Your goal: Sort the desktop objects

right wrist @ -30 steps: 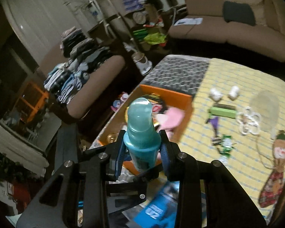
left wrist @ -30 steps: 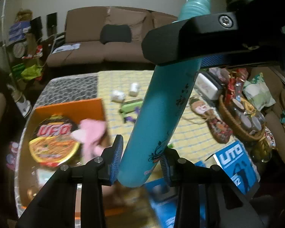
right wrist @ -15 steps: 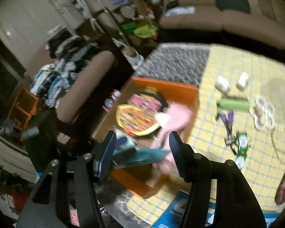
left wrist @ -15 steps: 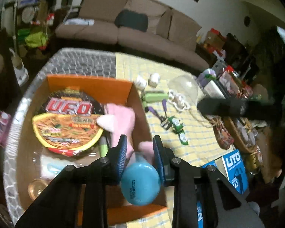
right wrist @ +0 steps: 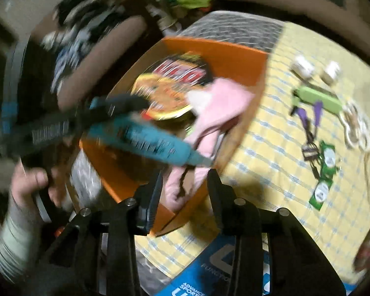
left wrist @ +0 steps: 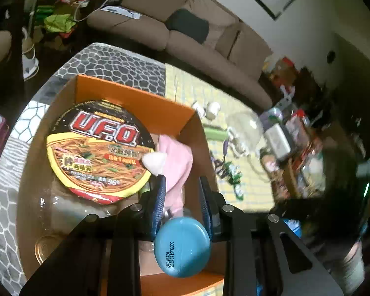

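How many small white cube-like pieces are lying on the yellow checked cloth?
2. One white piece lies beyond the green case, the other white piece just to its right, a gap between them. More may be hidden outside this blurred right wrist view.

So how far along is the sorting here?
Done: a noodle cup and pink cloth lie in the orange box. In hand: the left tool grips a teal bottle over the box. Left: the green case, green packets and two small white items on the yellow tablecloth.
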Motion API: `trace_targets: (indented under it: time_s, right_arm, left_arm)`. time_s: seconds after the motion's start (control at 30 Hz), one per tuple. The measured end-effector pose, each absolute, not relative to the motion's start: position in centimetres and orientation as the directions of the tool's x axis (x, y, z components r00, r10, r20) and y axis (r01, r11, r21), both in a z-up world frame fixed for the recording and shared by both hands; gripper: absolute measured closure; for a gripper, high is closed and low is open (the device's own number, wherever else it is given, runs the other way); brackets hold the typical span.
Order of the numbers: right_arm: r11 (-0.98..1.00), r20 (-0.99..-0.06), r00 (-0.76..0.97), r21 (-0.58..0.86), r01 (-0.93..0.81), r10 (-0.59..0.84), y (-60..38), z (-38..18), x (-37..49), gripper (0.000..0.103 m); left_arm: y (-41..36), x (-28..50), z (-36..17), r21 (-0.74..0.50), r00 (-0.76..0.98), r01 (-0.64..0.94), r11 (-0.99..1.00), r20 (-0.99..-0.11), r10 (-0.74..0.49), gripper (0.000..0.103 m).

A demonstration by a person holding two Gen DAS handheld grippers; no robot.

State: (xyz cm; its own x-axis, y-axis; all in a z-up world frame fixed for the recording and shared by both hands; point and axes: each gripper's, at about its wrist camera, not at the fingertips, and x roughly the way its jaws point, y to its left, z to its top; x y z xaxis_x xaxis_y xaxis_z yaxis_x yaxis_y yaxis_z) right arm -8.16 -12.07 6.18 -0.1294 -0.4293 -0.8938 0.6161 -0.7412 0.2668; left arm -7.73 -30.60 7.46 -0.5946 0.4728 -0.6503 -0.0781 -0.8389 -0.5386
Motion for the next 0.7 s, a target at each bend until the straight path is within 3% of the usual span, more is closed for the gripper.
trace_targets:
  time_s: [0.1, 0.2, 0.33, 0.37, 0.4, 0.43, 0.53, 0.6, 0.7]
  right_arm:
    - [-0.752, -0.902, -0.149, 0.237, 0.615, -0.406, -13.2, 6.3, -7.9, 0.068]
    - [-0.740, -0.861, -0.108, 0.356, 0.570, -0.497, -12.9, 6.9, -8.9, 0.068]
    - [-0.665, -0.841, -0.139, 0.300, 0.684, -0.522, -14.5, 8.7, -6.8, 0.065]
    - [-0.665, -0.838, -0.160, 0.283, 0.691, -0.522, -15.1, 8.8, -6.7, 0.061]
    - [-0.683, -0.840, -0.186, 0.262, 0.682, -0.509, -15.6, 8.5, -7.1, 0.048]
    - [-0.706, -0.847, -0.200, 0.254, 0.661, -0.492, -16.0, 8.2, -7.6, 0.044]
    - [-0.700, -0.836, -0.160, 0.317, 0.640, -0.525, -16.9, 6.7, -8.7, 0.044]
    - [-0.710, -0.862, -0.174, 0.260, 0.655, -0.476, -18.4, 5.4, -9.2, 0.045]
    - [-0.759, -0.885, -0.169, 0.257, 0.598, -0.434, -18.4, 4.0, -10.1, 0.045]
  left_arm:
    - [-31.8, -7.9, 8.5, -0.626, -0.613, -0.070, -0.777, -0.587, 0.528, 0.079]
    - [-31.4, -8.6, 10.1, -0.672, -0.615, -0.084, -0.736, -0.546, 0.569, 0.102]
    - [-29.7, -9.8, 12.3, -0.640, -0.605, -0.131, -0.757, -0.553, 0.573, 0.102]
    - [-29.4, -10.0, 12.5, -0.634, -0.601, -0.131, -0.762, -0.561, 0.570, 0.102]
    - [-29.3, -10.2, 12.5, -0.623, -0.599, -0.123, -0.773, -0.574, 0.558, 0.102]
    - [-29.4, -10.2, 12.6, -0.614, -0.601, -0.113, -0.781, -0.583, 0.546, 0.101]
    - [-31.1, -9.3, 12.1, -0.586, -0.621, -0.078, -0.807, -0.605, 0.499, 0.099]
    - [-32.7, -8.9, 11.0, -0.593, -0.613, -0.042, -0.804, -0.621, 0.489, 0.097]
    - [-34.0, -8.2, 9.6, -0.567, -0.591, -0.008, -0.824, -0.662, 0.461, 0.077]
